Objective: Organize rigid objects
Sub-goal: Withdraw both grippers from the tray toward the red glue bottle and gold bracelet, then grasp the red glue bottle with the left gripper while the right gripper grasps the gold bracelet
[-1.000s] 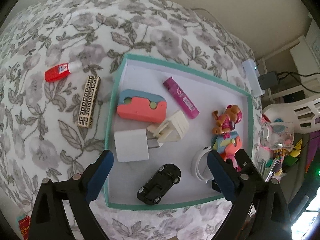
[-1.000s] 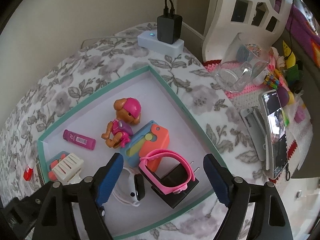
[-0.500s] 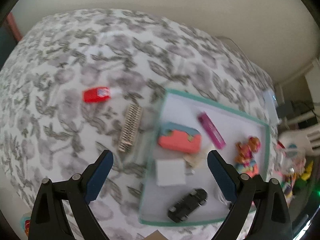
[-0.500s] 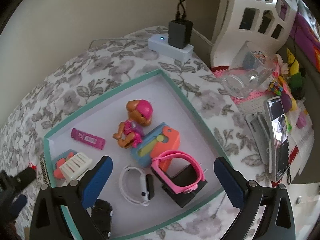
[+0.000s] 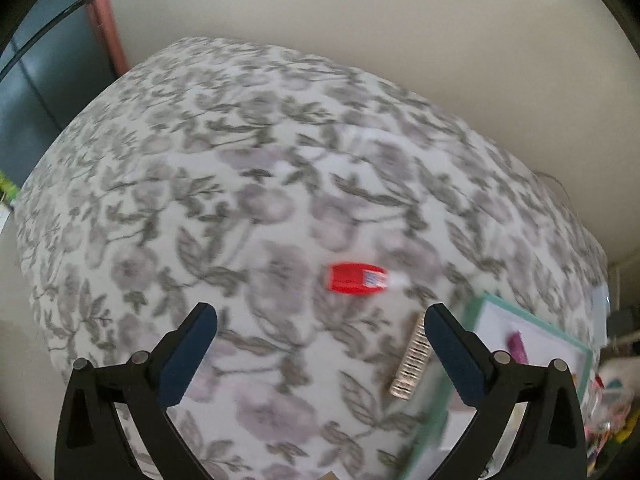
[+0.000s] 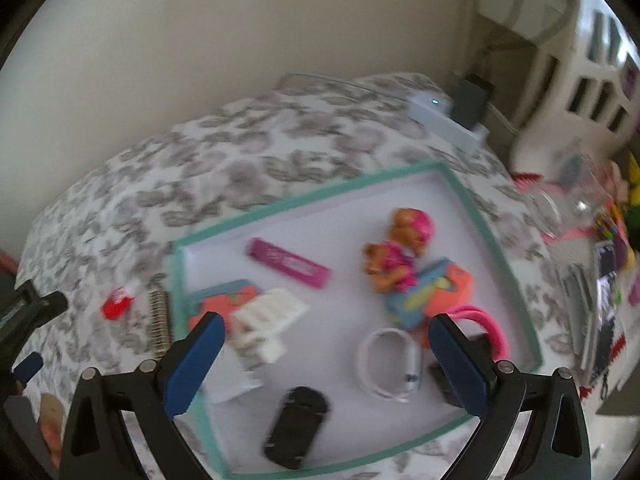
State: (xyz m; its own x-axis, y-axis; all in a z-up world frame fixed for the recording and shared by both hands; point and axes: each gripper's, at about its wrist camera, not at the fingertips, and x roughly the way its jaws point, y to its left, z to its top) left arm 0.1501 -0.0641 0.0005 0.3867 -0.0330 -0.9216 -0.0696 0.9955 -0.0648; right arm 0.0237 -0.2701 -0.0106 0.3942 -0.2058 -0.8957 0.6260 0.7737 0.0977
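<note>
The left gripper [image 5: 320, 318], spread wide and holding nothing, hangs over the floral surface [image 5: 200, 200], with a red tube [image 5: 356, 278] at centre frame and a patterned bar [image 5: 412, 364] beside the teal-rimmed tray [image 5: 536, 322] at lower right. The right gripper [image 6: 326, 324], likewise spread, hangs over that tray, where a black toy car [image 6: 296, 428] lies at bottom centre.

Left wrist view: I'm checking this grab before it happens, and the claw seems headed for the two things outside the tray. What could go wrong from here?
The left claw is open and empty.

1. The red tube and the patterned bar lie close together, so reaching for one may nudge the other.
2. The bar sits beside the tray's teal rim; a finger could catch that rim.
3. The picture is blurred, so aim may be off.
</note>
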